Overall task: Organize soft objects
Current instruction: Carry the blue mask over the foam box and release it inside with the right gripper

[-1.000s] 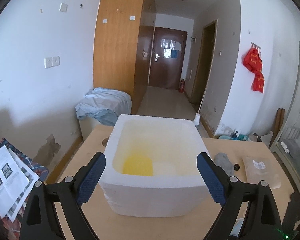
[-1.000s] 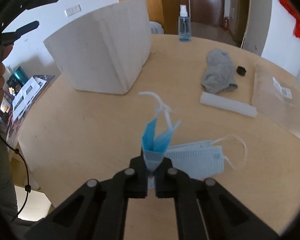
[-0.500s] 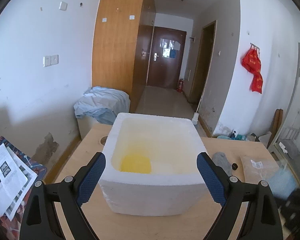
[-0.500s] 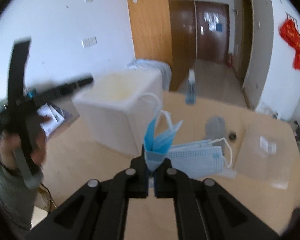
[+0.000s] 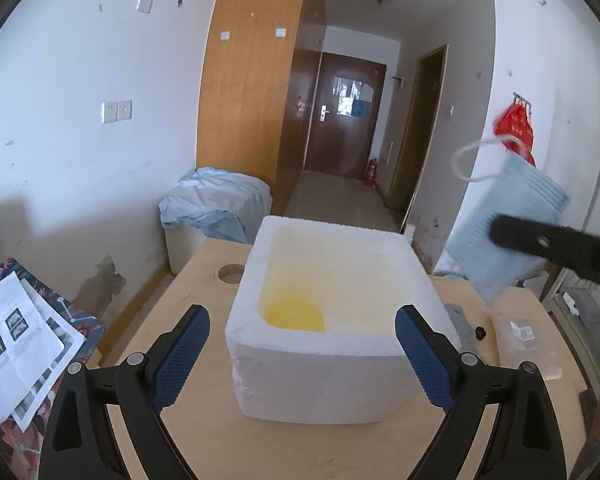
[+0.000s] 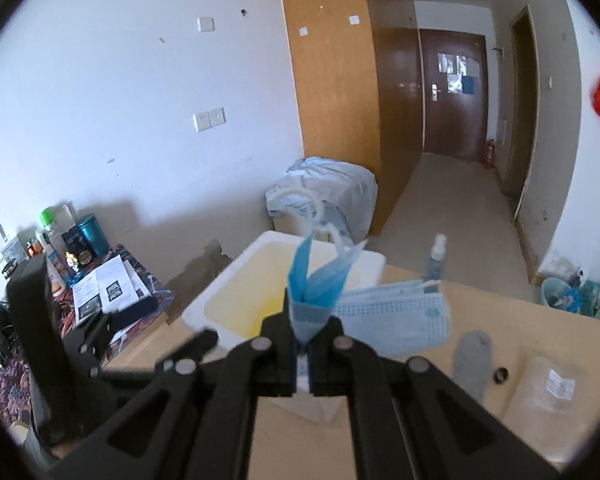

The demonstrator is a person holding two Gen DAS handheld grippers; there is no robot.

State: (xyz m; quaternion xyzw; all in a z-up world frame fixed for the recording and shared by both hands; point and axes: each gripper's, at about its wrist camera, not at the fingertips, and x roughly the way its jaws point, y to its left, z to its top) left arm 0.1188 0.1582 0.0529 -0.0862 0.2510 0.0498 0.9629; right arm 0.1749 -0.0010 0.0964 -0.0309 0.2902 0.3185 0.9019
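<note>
A white foam box [image 5: 340,360] stands open-topped on the wooden table [image 5: 204,280], with a yellow patch [image 5: 294,314] on its floor. My left gripper [image 5: 302,320] is open, its blue pads either side of the box's near wall, apart from it. My right gripper [image 6: 300,324] is shut on a fold of a light-blue face mask [image 6: 396,320], held in the air to the right of the box [image 6: 216,292]. In the left wrist view the mask [image 5: 512,216] hangs at the right, ear loop up. A grey sock [image 6: 474,356] lies on the table.
A spray bottle [image 6: 436,260] stands behind the mask. A small black ring [image 6: 500,374] and a clear plastic bag [image 6: 552,384] lie right of the sock. A side table with papers [image 5: 16,340] is at the left. The tabletop has a round hole [image 5: 232,272].
My right gripper has risen from the tabletop with the mask and swung toward the box, entering the left wrist view at the right. The left gripper has stayed put.
</note>
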